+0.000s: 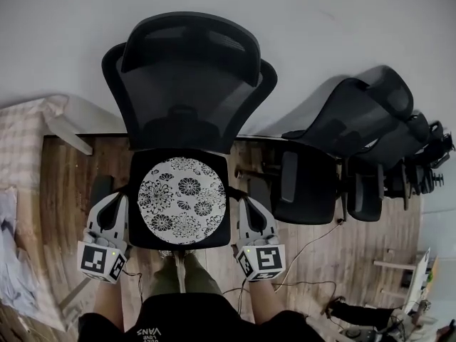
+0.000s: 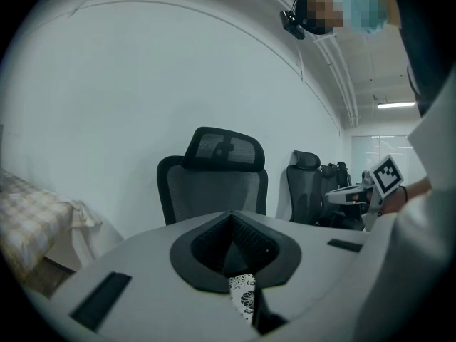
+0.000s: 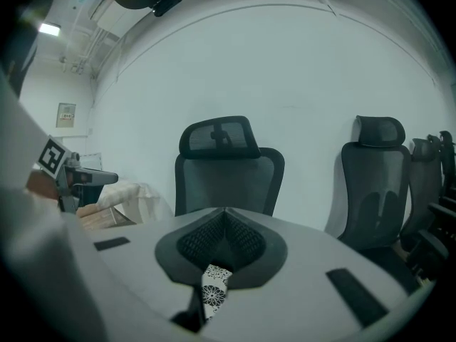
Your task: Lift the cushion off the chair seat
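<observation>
1. Wood flooring (image 1: 64,191) under a white wall (image 1: 342,20) held your black mesh chair (image 1: 189,84), with a row of spare chairs (image 1: 356,141) to its right.
2. Only the head view showed you the whole cushion (image 1: 181,197). It was black with a round floral panel and lay over the chair seat, between your two grippers.
3. Your left gripper (image 1: 122,204) sat at the cushion's left edge and your right gripper (image 1: 241,205) at its right edge.
4. Only the gripper views showed you the grip. The left jaws were clamped tight on a floral strip of the cushion (image 2: 244,296), and the right jaws pinched the cushion (image 3: 212,291) the same way.
5. The cushion covered the seat, so you could not tell whether the two were touching.
6. The chair's base was hidden beneath the cushion, and your forearms were cut off at the bottom edge.
</observation>
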A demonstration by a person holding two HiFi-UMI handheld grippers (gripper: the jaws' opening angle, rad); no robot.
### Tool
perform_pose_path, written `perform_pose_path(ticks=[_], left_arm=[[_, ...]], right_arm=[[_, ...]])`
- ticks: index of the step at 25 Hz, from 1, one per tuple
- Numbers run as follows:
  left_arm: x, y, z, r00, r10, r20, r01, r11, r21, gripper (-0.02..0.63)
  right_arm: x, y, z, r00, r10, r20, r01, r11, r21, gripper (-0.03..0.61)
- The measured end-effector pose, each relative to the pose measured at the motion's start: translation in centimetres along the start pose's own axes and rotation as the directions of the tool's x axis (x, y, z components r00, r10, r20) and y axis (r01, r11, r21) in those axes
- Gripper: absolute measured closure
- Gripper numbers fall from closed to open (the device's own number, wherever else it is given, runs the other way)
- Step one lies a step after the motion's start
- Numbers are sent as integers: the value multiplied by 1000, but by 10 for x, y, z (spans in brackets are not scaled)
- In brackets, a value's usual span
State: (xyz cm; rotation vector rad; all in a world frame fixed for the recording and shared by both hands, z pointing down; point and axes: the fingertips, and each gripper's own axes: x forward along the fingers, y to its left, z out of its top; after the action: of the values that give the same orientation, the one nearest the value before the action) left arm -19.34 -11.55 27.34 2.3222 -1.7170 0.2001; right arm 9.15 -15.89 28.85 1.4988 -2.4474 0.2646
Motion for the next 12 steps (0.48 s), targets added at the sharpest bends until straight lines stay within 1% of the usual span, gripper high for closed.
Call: perform_pose_path(ticks=[6,12], left_arm=[[9,7,-26,999,6,-51,-7,1000,-12,601],[13,9,-47,997,-1,-72,0,1000,-7,601]], right_arm=[[17,-3,-23,999,4,-37,-3,1000,7,561],[23,-2,-47,998,5,-63,-4,1000,12,560]])
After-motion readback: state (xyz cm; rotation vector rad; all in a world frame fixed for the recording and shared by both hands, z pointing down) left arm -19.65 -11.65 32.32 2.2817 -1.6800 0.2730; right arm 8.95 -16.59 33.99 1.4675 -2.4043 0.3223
